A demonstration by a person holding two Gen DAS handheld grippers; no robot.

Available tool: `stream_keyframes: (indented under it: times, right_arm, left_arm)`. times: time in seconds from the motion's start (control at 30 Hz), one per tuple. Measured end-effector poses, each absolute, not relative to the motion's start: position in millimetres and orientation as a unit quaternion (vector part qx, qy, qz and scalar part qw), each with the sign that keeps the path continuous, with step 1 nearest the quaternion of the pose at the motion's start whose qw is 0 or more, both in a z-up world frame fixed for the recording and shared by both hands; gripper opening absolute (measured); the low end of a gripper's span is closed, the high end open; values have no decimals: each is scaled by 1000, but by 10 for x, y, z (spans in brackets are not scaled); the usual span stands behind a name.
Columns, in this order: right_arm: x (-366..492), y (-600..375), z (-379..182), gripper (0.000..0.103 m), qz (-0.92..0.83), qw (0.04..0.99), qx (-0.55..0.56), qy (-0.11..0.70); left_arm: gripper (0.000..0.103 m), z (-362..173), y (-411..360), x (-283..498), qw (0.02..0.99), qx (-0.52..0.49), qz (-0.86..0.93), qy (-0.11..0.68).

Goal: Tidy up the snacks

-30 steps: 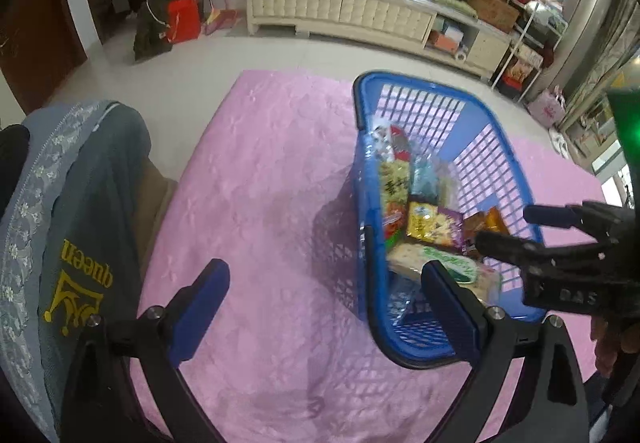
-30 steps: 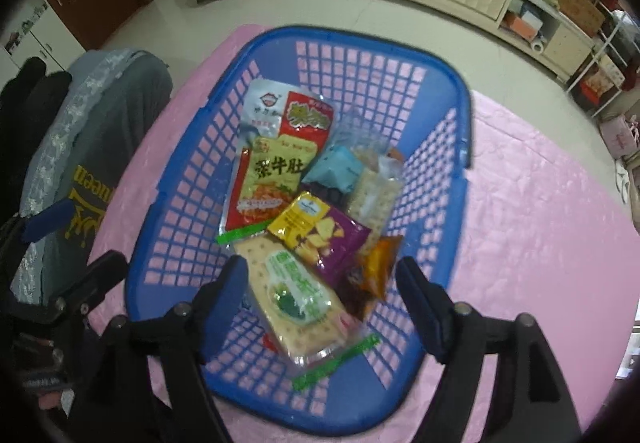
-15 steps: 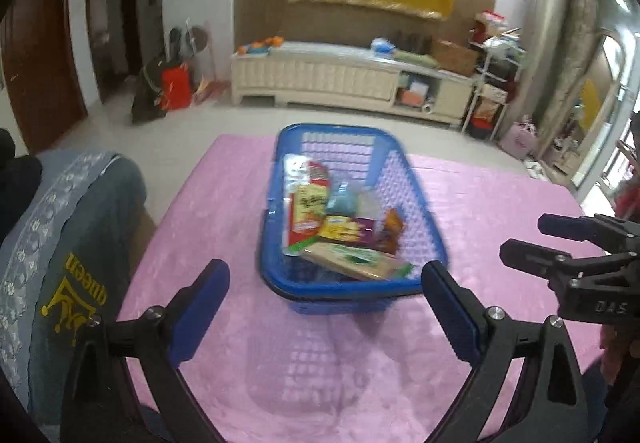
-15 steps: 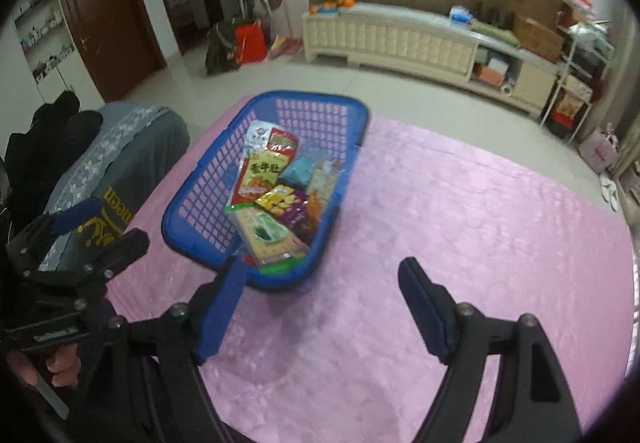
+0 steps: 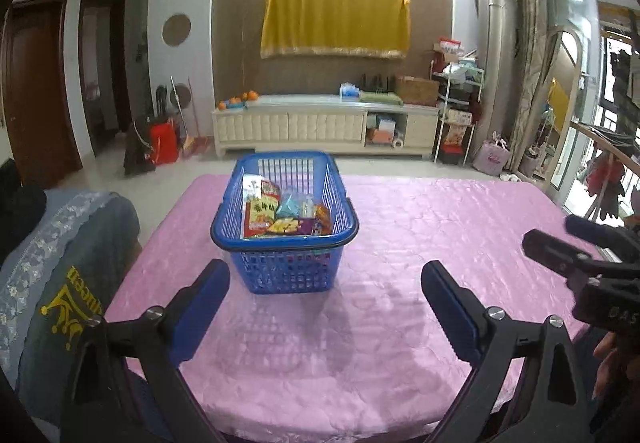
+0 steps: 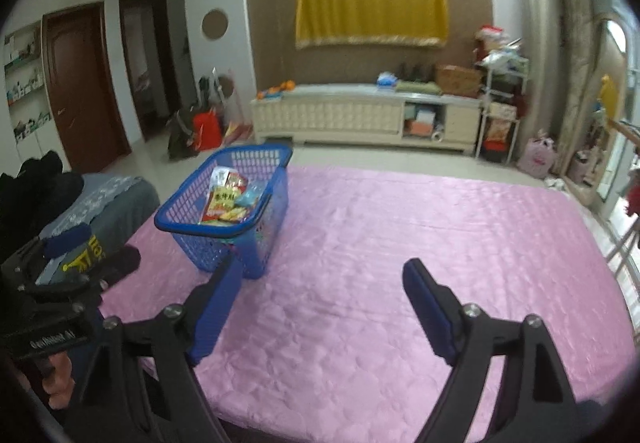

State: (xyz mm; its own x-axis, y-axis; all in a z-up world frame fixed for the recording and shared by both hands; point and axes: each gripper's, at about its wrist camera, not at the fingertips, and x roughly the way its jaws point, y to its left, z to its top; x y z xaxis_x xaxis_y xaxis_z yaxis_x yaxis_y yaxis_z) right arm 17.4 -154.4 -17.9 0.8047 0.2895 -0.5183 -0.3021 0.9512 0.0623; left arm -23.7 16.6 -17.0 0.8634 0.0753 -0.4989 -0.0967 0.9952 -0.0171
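On the far left a grey cloth point(image 5: 76, 267) with a yellow crown print is draped over something beside the table. Next comes the left gripper point(image 5: 324, 297), low at the near edge, its blue fingers spread wide with only the pink tablecloth point(image 5: 420, 243) between them, grasping nothing. A second ago both grippers hung right over the blue basket point(image 5: 285, 239); now both have drawn back toward the near edge and tipped up, so the whole room shows and the basket sits well apart, out on the left half of the table. The snacks point(image 5: 280, 217), a handful of bright packets, lie inside it and none on the cloth. That reads, as a judgement, like the end of the job or a pause between picks: everything visible is already gathered in the basket.

To the right, the right gripper point(image 6: 322, 295) is held at the same low slant over bare cloth, the basket to the left of its left finger. Its jaws have just been opening further and stand released, nothing between them. In the left view it shows at the right edge, a person's hand point(image 5: 608, 359) below it.
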Motion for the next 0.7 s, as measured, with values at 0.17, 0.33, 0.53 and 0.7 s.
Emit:
stream_keyframes:
  times: [0.17, 0.33, 0.53, 0.7]
  right_arm:
    - [-43, -1644, -79, 103, 139, 960, -6, 245]
    - [-225, -1658, 15, 103, 129, 968, -12, 214]
    - [-324, -1671, 32, 103, 139, 968, -12, 209]
    - [-376, -1691, -2, 103, 136, 967, -10, 214]
  left_arm:
    - [95, -2, 74, -489, 972, -13, 37, 232]
    - [96, 117, -18, -649, 977, 10, 47, 205]
    - [103, 145, -102, -689, 979, 14, 37, 202]
    - [103, 143, -108, -689, 978, 4, 26, 208]
